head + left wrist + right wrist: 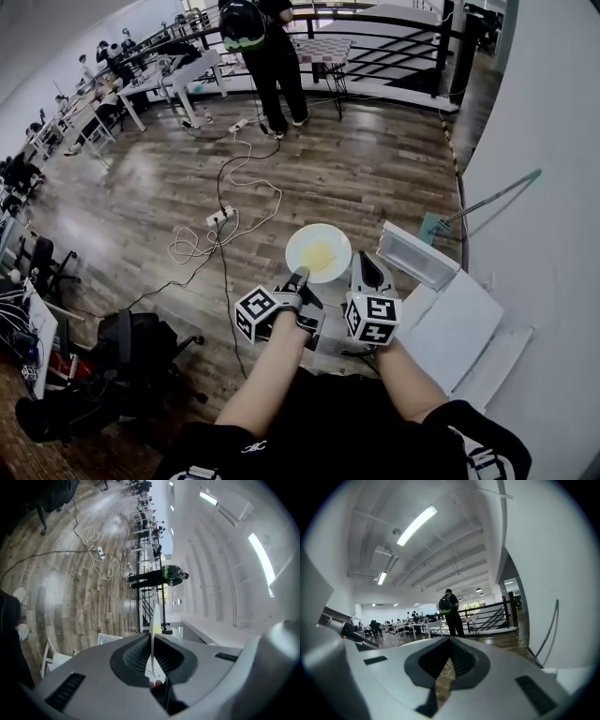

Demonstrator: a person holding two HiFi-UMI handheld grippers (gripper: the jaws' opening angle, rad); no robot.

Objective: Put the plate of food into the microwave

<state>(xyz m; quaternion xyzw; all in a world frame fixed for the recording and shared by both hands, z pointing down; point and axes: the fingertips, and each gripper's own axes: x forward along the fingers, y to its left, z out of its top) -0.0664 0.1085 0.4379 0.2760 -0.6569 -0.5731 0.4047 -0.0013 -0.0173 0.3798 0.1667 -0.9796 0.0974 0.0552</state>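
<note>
A white plate (298, 241) carrying a flat yellow piece of food (320, 254) hangs over the wooden floor. My left gripper (299, 276) is shut on its near rim. In the left gripper view the plate (156, 616) shows edge-on, clamped between the pads of that gripper (153, 638). My right gripper (369, 274) sits just right of the plate, shut, with nothing in it; in the right gripper view (450, 640) only floor shows past its jaws. A white box-like appliance (418, 254), probably the microwave, stands on a white table right of the plate.
The white table (464, 328) runs along the right wall, and a long-handled tool (489, 200) leans there. Cables and a power strip (219, 217) lie on the floor ahead. A person with a green backpack (269, 56) stands by desks and a black railing. Dark chairs (131, 352) are at lower left.
</note>
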